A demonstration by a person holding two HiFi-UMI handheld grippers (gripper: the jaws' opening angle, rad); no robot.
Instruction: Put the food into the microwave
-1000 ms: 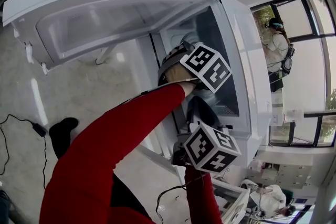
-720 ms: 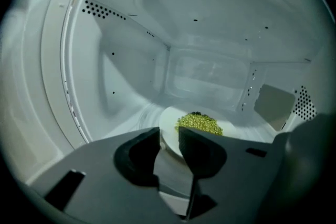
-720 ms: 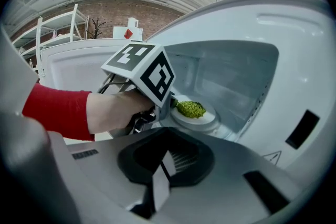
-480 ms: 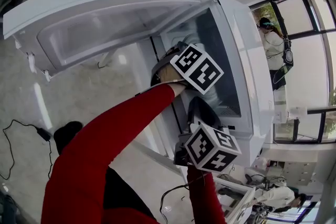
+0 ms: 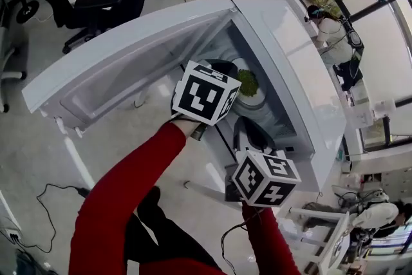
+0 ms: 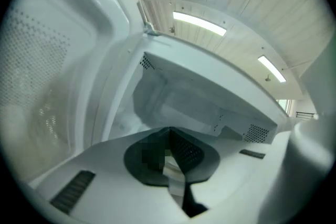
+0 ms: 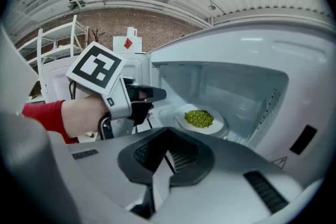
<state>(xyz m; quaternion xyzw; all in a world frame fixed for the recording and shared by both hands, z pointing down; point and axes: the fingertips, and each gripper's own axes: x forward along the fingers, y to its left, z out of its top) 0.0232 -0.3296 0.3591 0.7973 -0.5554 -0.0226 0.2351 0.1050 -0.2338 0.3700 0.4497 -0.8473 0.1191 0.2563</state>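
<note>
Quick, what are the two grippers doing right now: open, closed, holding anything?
Left gripper: tongs have just closed, nothing between them.
Right gripper: tongs closed, empty.

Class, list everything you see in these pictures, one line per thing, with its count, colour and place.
microwave: one, white, centre of head view
door: one, white, swung open to the left
plate: one, white, inside the microwave
food: one heap, green, on the plate
office chair: one, black, floor at upper left
people: two, far right of head view
sleeves: two, red, bottom of head view
left hand-held gripper: one, grey and black, before the opening; jaws just closed, nothing between them
right hand-held gripper: one, same build, facing the opening; jaws together, empty
</note>
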